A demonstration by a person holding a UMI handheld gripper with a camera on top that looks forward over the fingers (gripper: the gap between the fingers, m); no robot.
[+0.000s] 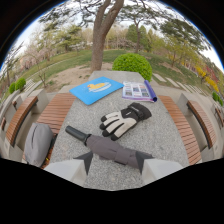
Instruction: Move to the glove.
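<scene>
- The tool (114,167) sits low over the near end of the stone worktop (160,130), its two fingers spread apart with nothing gripped between them; that suits an approach, since the task asks only for moving up to a thing.
- Just ahead of the fingertips, a folded grey umbrella (107,147) lies slantwise across the path, its black handle pointing away to the left. It lies between the tool and the target, so I judge the tool must pass over it.
- Beyond the umbrella, near the middle of the worktop, lies the glove (124,120), flat, pale fingers toward the left and dark cuff toward the right, apart from everything else.
- Left of the worktop, a grey bag (39,144) rests on a wooden bench (55,112).
- Farther on lie a blue folder (96,90) and an open booklet (138,91), side by side near the far edge.
- Behind stand a round bush (132,64) and a tree trunk (100,37).
</scene>
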